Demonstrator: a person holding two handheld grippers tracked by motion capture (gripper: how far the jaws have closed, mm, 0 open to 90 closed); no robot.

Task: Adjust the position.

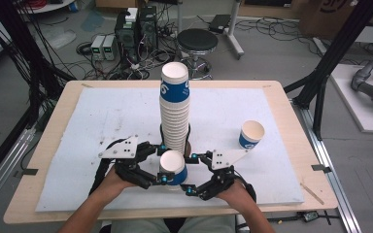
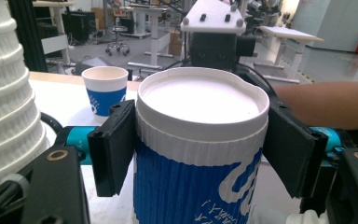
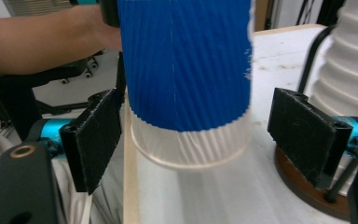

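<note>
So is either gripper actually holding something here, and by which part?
Yes: the left gripper holds a blue-and-white paper cup, its jaws pressing opposite sides just below the rim. The right gripper straddles the cup's base with a gap on each side, gripping nothing.

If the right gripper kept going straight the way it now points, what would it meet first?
Most likely the blue and white cup held in the left gripper. It sits just ahead, between the open jaws of the right gripper, with gaps showing on both sides; exact depth is unclear.
</note>
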